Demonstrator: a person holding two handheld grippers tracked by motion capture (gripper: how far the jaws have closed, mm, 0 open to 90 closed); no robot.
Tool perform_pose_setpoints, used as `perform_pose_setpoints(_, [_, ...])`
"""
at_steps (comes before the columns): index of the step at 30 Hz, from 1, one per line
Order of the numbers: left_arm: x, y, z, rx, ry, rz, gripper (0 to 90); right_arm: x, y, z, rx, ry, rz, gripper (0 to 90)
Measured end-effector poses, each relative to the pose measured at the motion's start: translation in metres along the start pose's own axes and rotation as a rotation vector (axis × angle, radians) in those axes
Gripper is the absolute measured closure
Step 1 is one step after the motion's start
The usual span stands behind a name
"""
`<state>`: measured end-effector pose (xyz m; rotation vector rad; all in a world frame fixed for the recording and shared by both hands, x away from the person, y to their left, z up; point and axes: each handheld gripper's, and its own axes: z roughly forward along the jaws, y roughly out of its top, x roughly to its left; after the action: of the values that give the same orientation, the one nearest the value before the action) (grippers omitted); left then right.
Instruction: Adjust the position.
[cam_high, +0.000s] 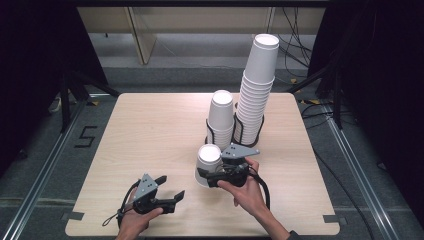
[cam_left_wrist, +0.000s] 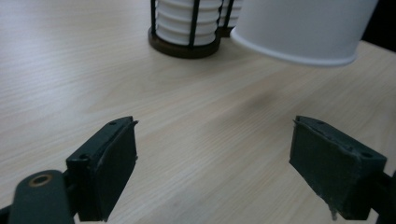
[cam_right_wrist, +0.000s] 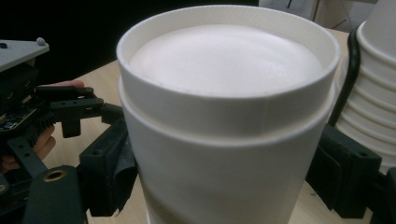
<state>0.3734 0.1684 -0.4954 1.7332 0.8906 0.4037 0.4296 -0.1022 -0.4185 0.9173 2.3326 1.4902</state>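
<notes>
An upside-down white paper cup (cam_high: 208, 159) hangs just above the table, tilted; my right gripper (cam_high: 205, 175) is shut on its sides near the rim. In the right gripper view the cup (cam_right_wrist: 224, 116) stands between both black jaws, which press on it. From the left gripper view its rim (cam_left_wrist: 299, 51) floats clear of the wood with a faint shadow under it. My left gripper (cam_high: 172, 186) rests low near the table's front edge, left of the cup, open with nothing between its jaws (cam_left_wrist: 215, 163).
Two black wire holders stand at the back of the wooden table (cam_high: 150, 130): a short stack of upside-down cups (cam_high: 221, 117) and a tall, leaning stack (cam_high: 257, 90) to its right. Cables lie on the floor beyond the table's right side.
</notes>
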Motion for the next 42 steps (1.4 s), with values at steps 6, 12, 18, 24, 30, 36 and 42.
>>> perform_pose_setpoints(6, [-0.006, 0.003, 0.000, -0.056, -0.055, 0.036, 14.4, 0.007, 0.000, 0.008, -0.014, 0.039, -0.004, 19.3])
perform_pose_setpoints(12, [-0.010, 0.003, 0.000, -0.061, -0.068, 0.071, 14.3, 0.015, 0.000, 0.014, -0.013, 0.072, 0.018, 19.3])
perform_pose_setpoints(18, [-0.012, 0.004, 0.000, -0.074, -0.079, 0.088, 14.4, 0.021, 0.000, 0.020, -0.020, 0.120, 0.009, 19.3])
perform_pose_setpoints(24, [-0.017, 0.005, 0.000, -0.093, -0.087, 0.132, 13.4, 0.030, 0.000, 0.025, -0.026, 0.158, 0.020, 19.4])
perform_pose_setpoints(30, [-0.021, 0.005, 0.004, -0.131, -0.077, 0.157, 0.0, 0.039, 0.002, 0.022, -0.035, 0.202, 0.059, 19.5])
perform_pose_setpoints(36, [-0.023, 0.005, 0.004, -0.121, -0.072, 0.173, 0.0, 0.045, 0.004, 0.023, -0.044, 0.231, 0.046, 19.5])
perform_pose_setpoints(42, [-0.025, 0.005, 0.005, -0.125, -0.070, 0.187, 1.4, 0.046, 0.002, 0.026, -0.035, 0.239, 0.055, 19.5])
